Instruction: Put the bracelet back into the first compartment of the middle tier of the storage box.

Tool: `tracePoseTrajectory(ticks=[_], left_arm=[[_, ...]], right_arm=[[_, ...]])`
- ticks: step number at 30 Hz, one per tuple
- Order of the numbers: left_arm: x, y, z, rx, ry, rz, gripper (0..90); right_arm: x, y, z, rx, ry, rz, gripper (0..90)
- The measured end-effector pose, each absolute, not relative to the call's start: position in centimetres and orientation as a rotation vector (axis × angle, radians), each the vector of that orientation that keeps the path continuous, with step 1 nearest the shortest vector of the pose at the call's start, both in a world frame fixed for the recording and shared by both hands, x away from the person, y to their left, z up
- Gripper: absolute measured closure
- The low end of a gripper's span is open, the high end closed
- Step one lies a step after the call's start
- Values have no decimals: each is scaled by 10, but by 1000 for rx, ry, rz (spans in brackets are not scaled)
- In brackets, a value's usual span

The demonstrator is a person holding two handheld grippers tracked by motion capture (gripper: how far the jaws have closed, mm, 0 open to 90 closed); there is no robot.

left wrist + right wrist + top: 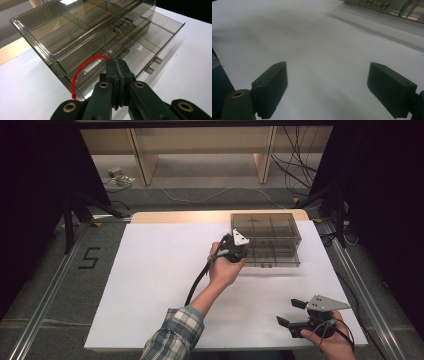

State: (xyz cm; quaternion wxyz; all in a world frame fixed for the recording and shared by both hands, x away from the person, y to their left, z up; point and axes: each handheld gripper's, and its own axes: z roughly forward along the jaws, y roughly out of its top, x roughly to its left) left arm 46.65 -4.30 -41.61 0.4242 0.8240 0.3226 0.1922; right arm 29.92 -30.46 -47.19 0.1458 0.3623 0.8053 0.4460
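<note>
Left gripper (117, 75) clamped on thin red cord loop (82, 72), over open lower drawer of smoky transparent plastic drawer box (270, 227).
Lower cord fully inside a compartment before releasing; right gripper (290, 312) idles open, well apart.

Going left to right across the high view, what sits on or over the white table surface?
Bare white table → left gripper, shut on a red cord at the drawer box's front → smoky clear plastic drawer box, lower drawer pulled out → right gripper, jaws open, near the table's front right corner.
</note>
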Motion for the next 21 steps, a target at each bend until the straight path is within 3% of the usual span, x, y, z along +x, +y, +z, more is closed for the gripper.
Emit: tracePoseTrajectory(ticks=[21], left_arm=[[475,-54,-425,2082,782,483,897]], right_arm=[[299,-304,-472,1050,2320,1284,174]])
